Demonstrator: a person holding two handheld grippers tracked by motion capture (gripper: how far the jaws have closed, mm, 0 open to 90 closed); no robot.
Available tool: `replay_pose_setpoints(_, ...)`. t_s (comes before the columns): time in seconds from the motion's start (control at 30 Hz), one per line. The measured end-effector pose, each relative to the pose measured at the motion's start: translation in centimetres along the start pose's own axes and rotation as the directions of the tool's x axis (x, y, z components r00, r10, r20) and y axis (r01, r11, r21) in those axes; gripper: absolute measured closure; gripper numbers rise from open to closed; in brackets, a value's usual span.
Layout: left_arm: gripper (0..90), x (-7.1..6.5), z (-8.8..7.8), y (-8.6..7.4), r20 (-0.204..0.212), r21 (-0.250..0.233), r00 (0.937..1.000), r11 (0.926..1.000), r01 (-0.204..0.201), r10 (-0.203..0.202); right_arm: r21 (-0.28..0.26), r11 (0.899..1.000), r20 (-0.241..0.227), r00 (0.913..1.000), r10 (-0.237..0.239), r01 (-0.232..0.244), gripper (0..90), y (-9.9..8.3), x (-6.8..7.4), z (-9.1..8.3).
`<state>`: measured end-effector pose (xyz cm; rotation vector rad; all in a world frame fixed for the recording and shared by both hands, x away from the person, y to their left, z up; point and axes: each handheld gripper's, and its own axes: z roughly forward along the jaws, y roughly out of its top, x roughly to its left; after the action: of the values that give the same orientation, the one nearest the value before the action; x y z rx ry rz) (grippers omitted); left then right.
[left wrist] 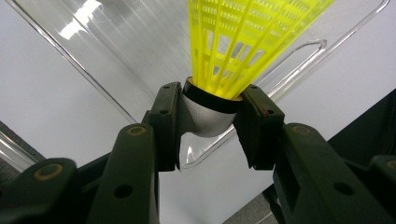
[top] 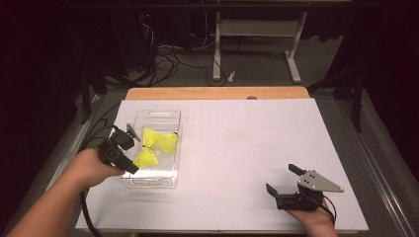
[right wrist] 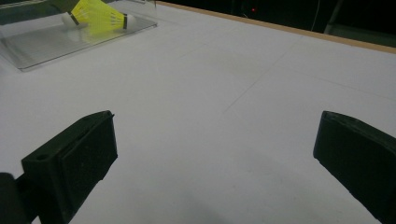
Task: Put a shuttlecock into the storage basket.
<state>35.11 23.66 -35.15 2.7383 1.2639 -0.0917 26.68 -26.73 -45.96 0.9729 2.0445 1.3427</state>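
My left tongs (left wrist: 205, 116) pinch a yellow shuttlecock (left wrist: 212, 105) by its cork, over the clear tray's (top: 170, 182) near end at nine o'clock, ready to drop it. My right tongs (top: 281, 181) idle wide at five o'clock.

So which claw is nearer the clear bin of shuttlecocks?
Left. The left claw is over the clear bin, shut on a yellow shuttlecock. The right claw rests open, far across the white table.

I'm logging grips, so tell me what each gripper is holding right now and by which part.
The left gripper holds a yellow shuttlecock by its white rounded cork base, over the clear bin. The right gripper holds nothing.
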Motion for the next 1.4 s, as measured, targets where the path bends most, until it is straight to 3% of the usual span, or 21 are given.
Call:
replay_pose_setpoints(1.03,62.9,0.9,3.6,0.2,0.011,0.048,0.9995,0.9984,0.031,-0.031,0.003,1.000,-0.004,1.0000,0.001,-0.001,0.2,0.0,0.1,0.1)
replay_pose_setpoints(1.07,62.9,0.6,3.9,0.2,0.008,0.033,0.9984,0.9979,0.056,-0.056,0.003,1.000,-0.004,1.0000,0.001,-0.001,0.2,0.0,0.1,0.1)
replay_pose_setpoints(1.17,62.9,0.7,4.4,0.3,0.010,0.039,0.9981,0.9974,0.061,-0.061,0.003,1.000,-0.004,1.0000,0.002,-0.002,0.2,0.0,0.1,0.1)
replay_pose_setpoints(1.23,62.8,0.9,4.5,0.4,0.012,0.064,0.9990,0.9971,0.042,-0.043,0.005,1.000,-0.004,1.0000,0.002,-0.002,0.2,0.0,0.1,0.1)
replay_pose_setpoints(1.4,62.8,1.0,4.8,0.3,0.027,0.061,0.9980,0.9966,0.056,-0.057,0.007,1.000,-0.005,1.0000,0.003,-0.003,0.2,0.0,0.1,0.1)
